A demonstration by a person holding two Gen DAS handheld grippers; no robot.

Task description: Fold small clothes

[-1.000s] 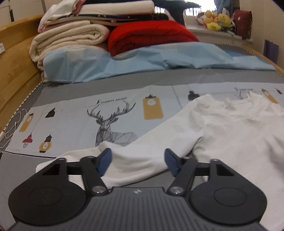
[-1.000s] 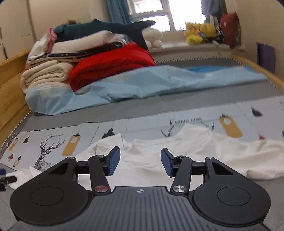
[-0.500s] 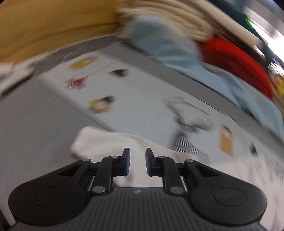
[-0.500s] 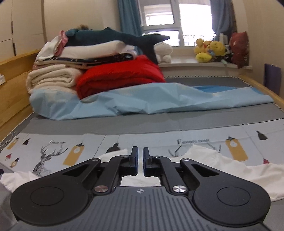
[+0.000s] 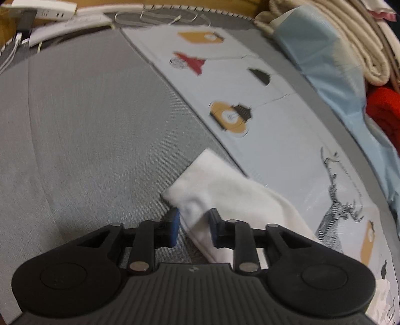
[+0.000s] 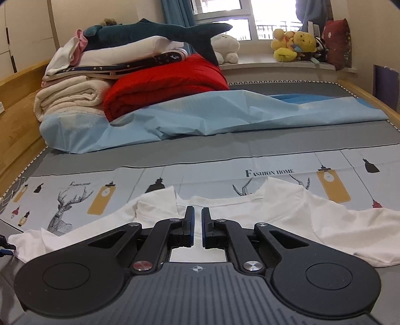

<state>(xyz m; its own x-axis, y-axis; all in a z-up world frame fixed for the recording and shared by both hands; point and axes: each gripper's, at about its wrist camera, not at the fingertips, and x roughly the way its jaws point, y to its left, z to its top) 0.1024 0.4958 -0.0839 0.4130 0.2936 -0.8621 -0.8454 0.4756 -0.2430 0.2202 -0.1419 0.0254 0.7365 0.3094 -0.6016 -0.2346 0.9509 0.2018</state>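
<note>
White shirt lies spread on the printed sheet of the bed, collar toward the blue cover, sleeves out to either side.

Left gripper: pointing steeply down at the end of one sleeve. Cuff sits where the sheet's grey part meets the lamp print. Jaws at a middling gap and opening; a fold of the sleeve is between them. The right pad touches cloth; a sliver of grey shows beside the left pad. No firm pinch visible.

Right gripper: over the shirt's body just below the collar. Jaws nearly together, only a thin slit between the pads. White cloth shows in and behind the slit; whether any is pinched, cannot tell.

Beyond the blue cover: red quilt, stack of folded blankets, plush shark on top. Plush toys on the windowsill.

Left view, far from the sleeve: power strip and cables at the sheet's edge.
</note>
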